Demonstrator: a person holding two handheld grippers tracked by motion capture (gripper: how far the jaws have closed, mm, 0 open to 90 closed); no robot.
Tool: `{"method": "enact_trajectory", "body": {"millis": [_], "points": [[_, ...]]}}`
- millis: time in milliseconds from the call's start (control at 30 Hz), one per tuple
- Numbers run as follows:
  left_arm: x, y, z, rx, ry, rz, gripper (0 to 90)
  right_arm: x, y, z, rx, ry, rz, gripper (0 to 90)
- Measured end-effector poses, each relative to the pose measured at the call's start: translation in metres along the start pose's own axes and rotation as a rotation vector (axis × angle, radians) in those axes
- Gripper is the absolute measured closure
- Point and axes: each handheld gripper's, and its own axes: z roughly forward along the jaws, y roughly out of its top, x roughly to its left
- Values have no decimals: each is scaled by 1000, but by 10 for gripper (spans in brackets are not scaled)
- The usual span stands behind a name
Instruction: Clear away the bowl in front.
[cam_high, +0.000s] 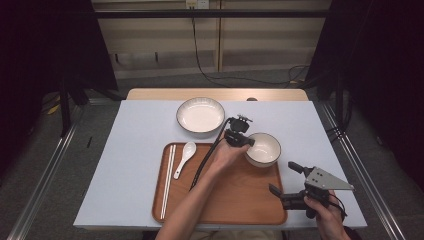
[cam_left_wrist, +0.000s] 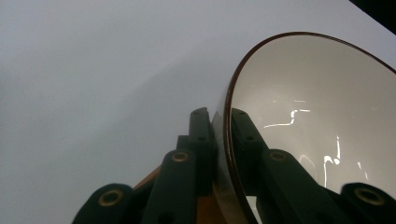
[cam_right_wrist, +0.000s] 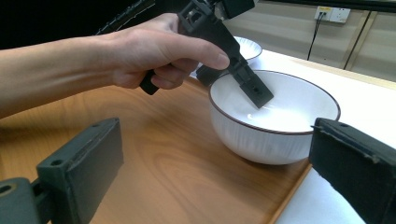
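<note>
Seen from the high view, the left gripper (cam_high: 248, 142) is clamped on the near-left rim of a white bowl (cam_high: 263, 149) that sits at the far right corner of a wooden tray (cam_high: 235, 200), the bowl overhanging or just touching the tray's far edge, though from up here I cannot quite tell which. On the tray's left side lie a pair of chopsticks (cam_high: 167, 180) and, just beside them, a white spoon (cam_high: 185, 157). Beyond the tray, on the pale table (cam_high: 135, 150), stands a wide shallow dish (cam_high: 200, 114). The right gripper (cam_high: 283, 178) hovers over the tray's near right corner, jaws spread wide with nothing between them. Along the left gripper view, the two black jaws stand on either side of the bowl's (cam_left_wrist: 317, 112) brown-edged rim, one outside the wall and one inside, pressed tight against it. Turning to the right gripper view, its own jaws stand well apart at the bottom corners, and between them the bowl (cam_right_wrist: 275, 121) rests at the tray's (cam_right_wrist: 177, 172) edge while the left hand (cam_right_wrist: 154, 51) holds the left gripper (cam_right_wrist: 233, 77), one finger (cam_right_wrist: 254, 88) of it dipping inside the bowl.
</note>
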Motion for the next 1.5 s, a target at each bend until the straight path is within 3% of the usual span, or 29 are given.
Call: {"method": "enact_trajectory", "body": {"millis": [200,233,367,467,533,667,733,800,867,1033,1100,1200,1333,1500], "points": [[2,-2,-3,-11,-22,28,781,0,0,0,-2,3,-2,30],[3,-3,-5,-4,-33,51,760,0,0,0,-1,4,1,29],[5,-4,-14,-31,-2,57,637,1,0,0,-6,4,0,30],[9,-5,-23,-65,8,18,505,1,0,0,-5,9,2,29],[12,-8,-29,-93,31,47,458,1,0,0,-5,4,0,29],[18,-13,-39,-150,46,36,278,0,1,-1,-7,3,1,30],[21,-15,-47,-195,43,56,245,-1,1,-1,-14,-4,7,29],[21,-16,-55,-210,77,72,193,-1,1,0,-10,-3,8,29],[23,-16,-63,-226,75,63,132,0,2,0,-11,-5,9,29],[29,-19,-76,-268,78,107,80,-1,2,1,-6,-13,5,29],[31,-23,-79,-292,93,91,91,-1,2,2,-4,-5,5,29],[38,-28,-83,-307,81,84,67,-1,1,2,-2,-5,3,29],[49,-32,-92,-317,122,74,51,0,1,-1,-6,-4,5,29],[65,-33,-108,-325,182,22,39,2,1,0,-7,5,-13,30]]}}
